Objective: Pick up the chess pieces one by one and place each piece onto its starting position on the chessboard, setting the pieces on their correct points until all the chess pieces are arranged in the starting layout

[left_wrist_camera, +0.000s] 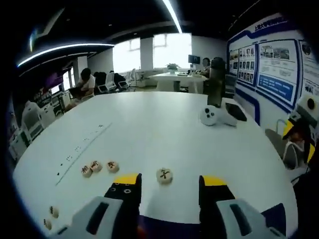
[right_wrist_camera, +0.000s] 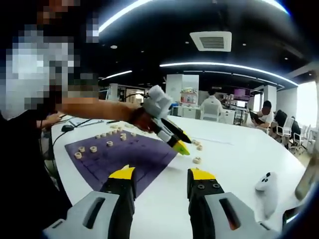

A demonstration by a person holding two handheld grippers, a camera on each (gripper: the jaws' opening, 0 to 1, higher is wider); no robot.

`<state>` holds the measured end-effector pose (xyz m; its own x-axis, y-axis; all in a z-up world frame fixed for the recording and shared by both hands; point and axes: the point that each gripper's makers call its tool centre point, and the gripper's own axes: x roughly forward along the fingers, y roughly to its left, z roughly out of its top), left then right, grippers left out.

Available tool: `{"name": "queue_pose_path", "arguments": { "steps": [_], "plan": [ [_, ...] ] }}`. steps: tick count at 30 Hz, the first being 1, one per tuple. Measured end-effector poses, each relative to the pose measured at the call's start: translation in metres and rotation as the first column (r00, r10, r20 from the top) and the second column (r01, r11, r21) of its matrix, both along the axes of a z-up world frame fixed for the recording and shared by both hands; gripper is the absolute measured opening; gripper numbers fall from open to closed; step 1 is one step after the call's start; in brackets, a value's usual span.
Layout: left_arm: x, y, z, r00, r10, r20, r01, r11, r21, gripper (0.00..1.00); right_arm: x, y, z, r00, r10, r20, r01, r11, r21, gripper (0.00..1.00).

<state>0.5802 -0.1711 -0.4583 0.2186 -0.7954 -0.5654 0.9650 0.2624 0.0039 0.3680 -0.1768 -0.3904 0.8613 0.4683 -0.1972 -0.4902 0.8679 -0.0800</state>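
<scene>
While jaws gape, white controller [left_wrist_camera: 215,116] beyond chess piece [left_wrist_camera: 164,175], dark bottle [left_wrist_camera: 215,82]

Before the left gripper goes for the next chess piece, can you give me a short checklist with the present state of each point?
1. Left gripper open: ok, its jaws stand apart with nothing between them.
2. A piece in front of it: ok, a single chess piece lies flat on the white table, just ahead between the jaw tips.
3. That piece is free of neighbours: ok, the three pieces to its left lie apart from it.
4. Which piece it is: cannot tell, the marking is too small to read.
5. Chessboard has free points: ok, pieces sit only along its far left part.
6. Right gripper out of the way: ok, open and above the board's near edge.
</scene>
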Motion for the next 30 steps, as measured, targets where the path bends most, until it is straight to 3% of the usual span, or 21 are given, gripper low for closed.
{"name": "queue_pose_path", "arguments": {
  "steps": [5, 12, 15, 18, 25, 27, 30],
  "plan": [
    [0.005, -0.011, -0.013, 1.0, 0.016, -0.004, -0.016, 1.0, 0.011, 0.34, -0.003, -0.004, -0.002, 1.0, -0.013, -0.003, 0.013, 1.0, 0.003, 0.41],
    [0.002, -0.019, -0.029, 1.0, 0.011, -0.013, -0.01, 0.998, 0.056, 0.34, -0.004, -0.008, -0.001, 1.0, -0.023, 0.0, 0.023, 1.0, 0.003, 0.41],
    [0.0, -0.016, -0.039, 1.0, 0.025, -0.014, -0.024, 0.996, 0.085, 0.26, -0.004, -0.007, -0.001, 1.0, -0.02, 0.002, 0.02, 1.0, 0.001, 0.41],
    [-0.003, -0.016, -0.037, 0.999, 0.043, -0.03, -0.04, 0.996, 0.076, 0.2, -0.005, -0.006, 0.0, 1.0, -0.018, 0.005, 0.018, 1.0, 0.004, 0.41],
    [-0.009, 0.003, 0.002, 0.999, 0.033, 0.0, -0.033, 0.999, 0.01, 0.2, -0.005, 0.0, 0.0, 1.0, -0.004, 0.004, 0.004, 1.0, 0.003, 0.41],
    [-0.013, 0.021, 0.018, 0.999, 0.037, 0.01, -0.037, 0.999, -0.019, 0.2, -0.005, 0.001, 0.0, 1.0, -0.001, 0.004, 0.001, 1.0, 0.002, 0.41],
    [-0.017, 0.069, 0.04, 0.998, 0.057, 0.029, -0.055, 0.997, -0.057, 0.2, -0.003, 0.004, -0.001, 1.0, 0.01, 0.004, -0.01, 1.0, 0.003, 0.41]
  ]
}}
